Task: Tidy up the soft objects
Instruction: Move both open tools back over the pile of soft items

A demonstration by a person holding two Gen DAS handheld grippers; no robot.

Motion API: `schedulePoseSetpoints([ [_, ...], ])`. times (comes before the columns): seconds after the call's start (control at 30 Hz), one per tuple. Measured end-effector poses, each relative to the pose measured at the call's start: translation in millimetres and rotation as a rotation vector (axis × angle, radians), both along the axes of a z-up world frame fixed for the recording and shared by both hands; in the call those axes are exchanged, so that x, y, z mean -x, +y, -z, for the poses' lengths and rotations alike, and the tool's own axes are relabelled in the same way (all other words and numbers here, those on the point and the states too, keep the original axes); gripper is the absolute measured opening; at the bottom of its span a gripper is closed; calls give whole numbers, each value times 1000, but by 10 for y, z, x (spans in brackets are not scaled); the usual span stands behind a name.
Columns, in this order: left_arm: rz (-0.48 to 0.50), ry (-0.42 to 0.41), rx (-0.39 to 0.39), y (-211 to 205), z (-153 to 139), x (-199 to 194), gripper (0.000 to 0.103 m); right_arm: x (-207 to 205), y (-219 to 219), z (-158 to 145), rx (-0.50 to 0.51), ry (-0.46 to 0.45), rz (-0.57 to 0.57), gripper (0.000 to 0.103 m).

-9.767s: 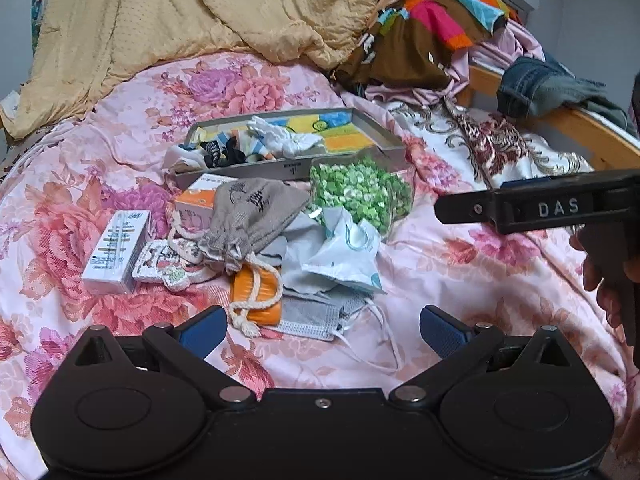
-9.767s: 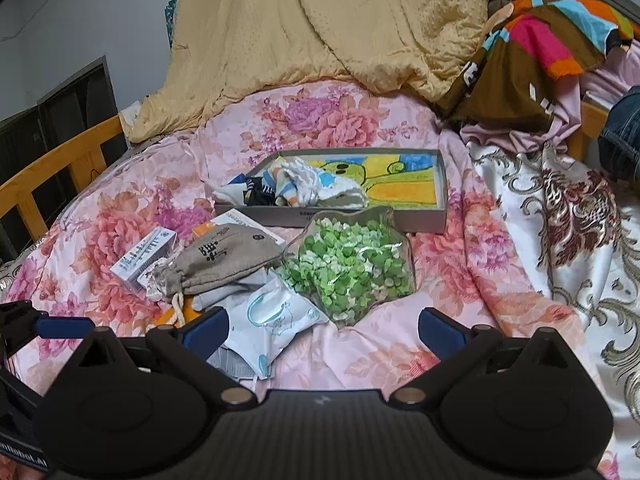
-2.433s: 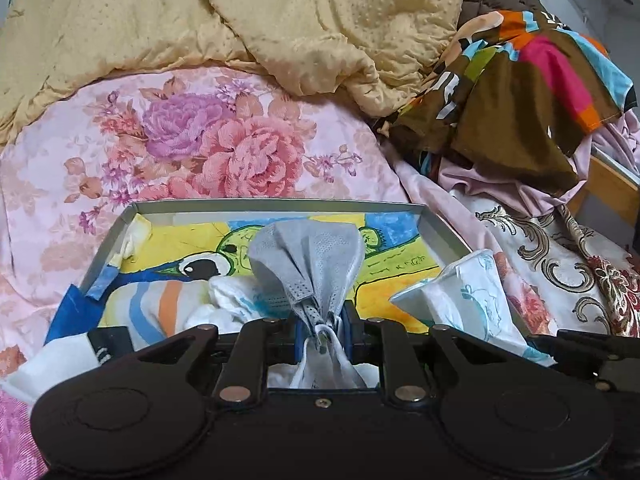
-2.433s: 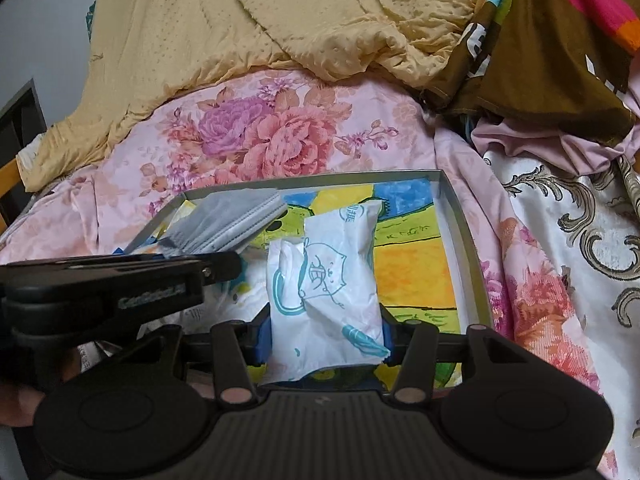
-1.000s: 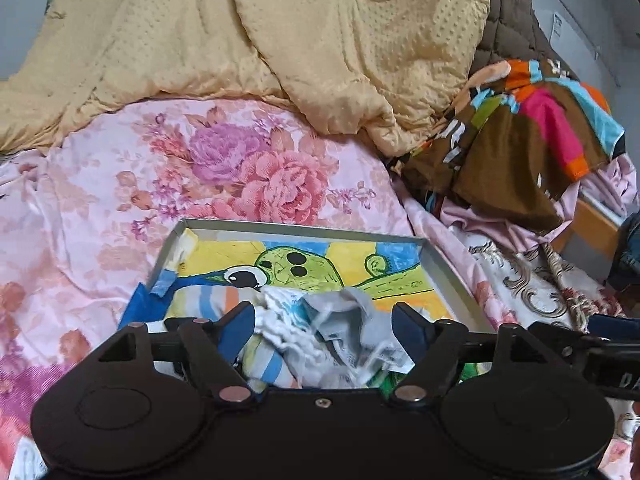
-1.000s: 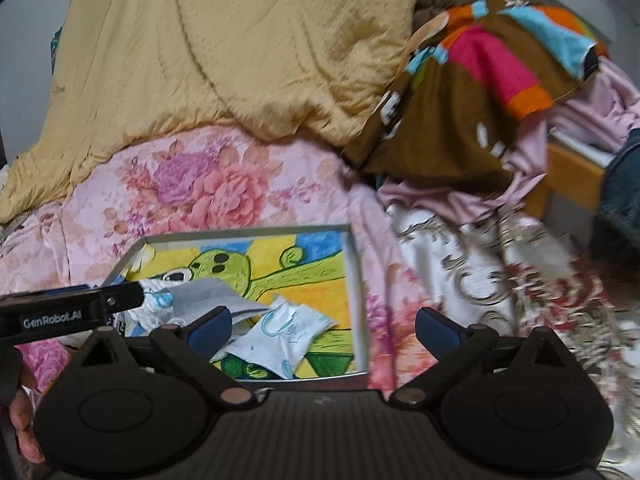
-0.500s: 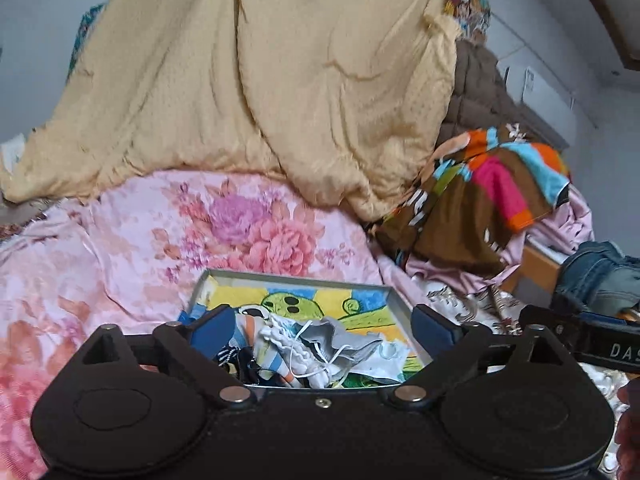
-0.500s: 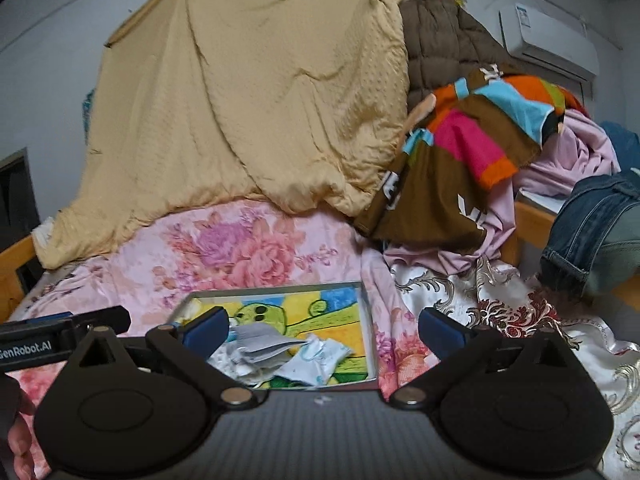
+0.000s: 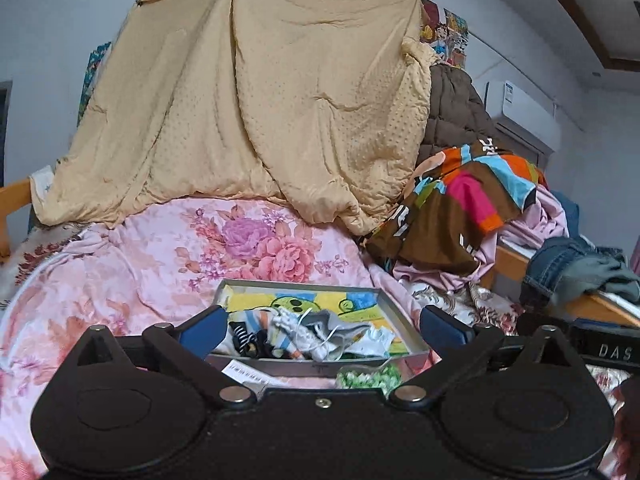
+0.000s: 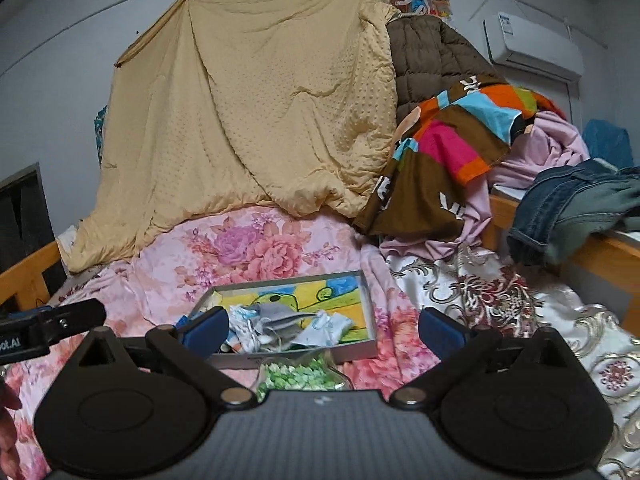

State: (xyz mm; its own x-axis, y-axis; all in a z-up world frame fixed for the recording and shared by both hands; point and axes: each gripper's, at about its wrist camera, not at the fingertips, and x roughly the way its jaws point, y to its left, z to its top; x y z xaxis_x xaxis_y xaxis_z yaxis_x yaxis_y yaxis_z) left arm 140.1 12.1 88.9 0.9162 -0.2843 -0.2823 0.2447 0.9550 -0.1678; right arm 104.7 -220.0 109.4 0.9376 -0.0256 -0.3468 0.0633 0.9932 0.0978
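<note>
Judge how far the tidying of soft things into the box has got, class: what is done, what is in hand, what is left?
Done: the grey mask and white pouch lie in the shallow box with other soft bits. In hand: nothing; the left tool and right tool are both open and empty. Left: the green bead bag lies outside, on the floral sheet before the box.

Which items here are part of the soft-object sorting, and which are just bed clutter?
Job:
shallow grey cartoon-lined box
grey face mask
white packaged mask
striped socks
clear bag of green pieces

Clutter:
yellow dotted blanket
multicoloured patchwork cloth
blue jeans
brown quilted jacket
</note>
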Motion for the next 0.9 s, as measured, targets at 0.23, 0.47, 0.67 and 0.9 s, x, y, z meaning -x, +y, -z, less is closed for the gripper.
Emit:
schedulePoseSetpoints([
  [0.23,0,31,-52,128,157,237,102,161,69,15,18,5,-21,103],
  [0.47,-16,81,-99,364,393,356,102,158,153,130,18,16,-79,103],
  [0.67,-31,133,-86,498,581,380,102,96,234,314,9,73,-116,103],
  [0.9,-111,210,-54,660,647,276,102,19,314,646,7,152,-147,103],
])
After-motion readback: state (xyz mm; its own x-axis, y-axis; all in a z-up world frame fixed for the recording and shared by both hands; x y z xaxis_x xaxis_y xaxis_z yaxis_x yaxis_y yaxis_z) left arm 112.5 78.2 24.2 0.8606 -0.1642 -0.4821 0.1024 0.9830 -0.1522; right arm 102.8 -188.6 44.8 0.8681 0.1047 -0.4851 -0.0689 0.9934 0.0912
